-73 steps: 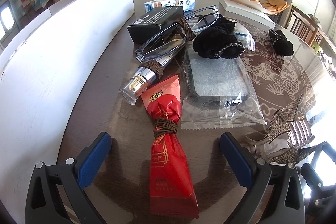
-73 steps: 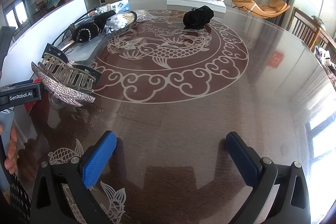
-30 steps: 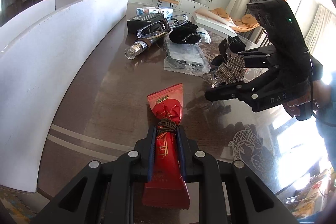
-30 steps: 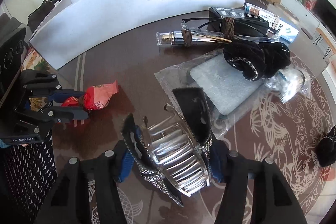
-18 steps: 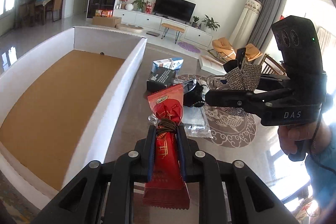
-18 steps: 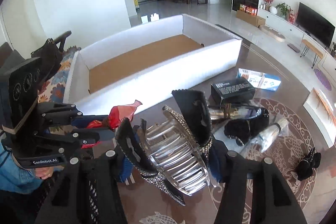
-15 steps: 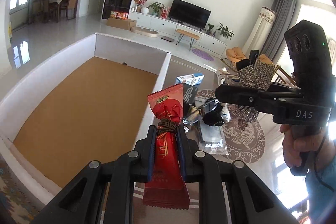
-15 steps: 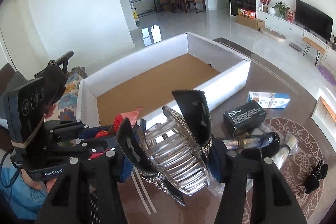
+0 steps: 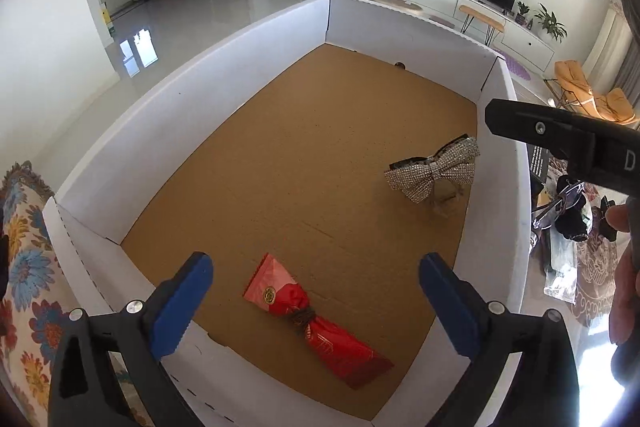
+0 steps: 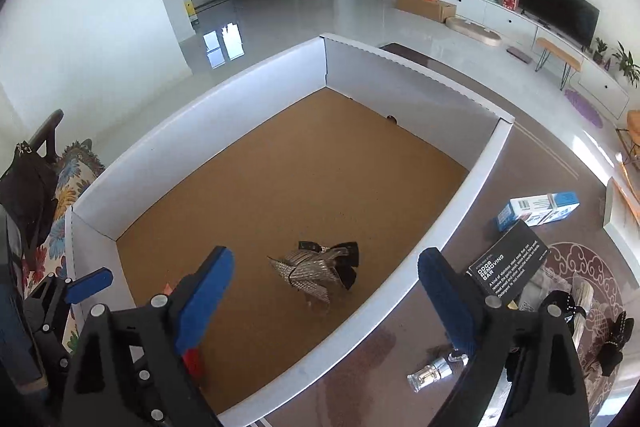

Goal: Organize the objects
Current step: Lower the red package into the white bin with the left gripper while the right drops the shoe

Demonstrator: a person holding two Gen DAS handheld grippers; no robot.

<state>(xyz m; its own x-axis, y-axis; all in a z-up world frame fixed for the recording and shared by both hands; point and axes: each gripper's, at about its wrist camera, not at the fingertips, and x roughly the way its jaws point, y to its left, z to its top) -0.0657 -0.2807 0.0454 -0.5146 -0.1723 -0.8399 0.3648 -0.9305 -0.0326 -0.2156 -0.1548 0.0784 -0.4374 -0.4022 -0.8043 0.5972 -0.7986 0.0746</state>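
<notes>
Jaws of our left gripper [image 9: 316, 293] and right gripper [image 10: 326, 285] have just been opening, nothing between them; red candy packet [image 9: 316, 323] and rhinestone hair claw [image 9: 434, 173] lie in the cardboard box [image 9: 192, 83]. We lift straight up, clear of the walls.

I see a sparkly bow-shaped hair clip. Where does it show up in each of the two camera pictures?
Left wrist view: the hair clip lies right of centre on the brown floor of the white box, near its right wall.
Right wrist view: the hair clip lies low in the middle, between the blue pads of the open claw.
Shared landmark: the white box.
</notes>
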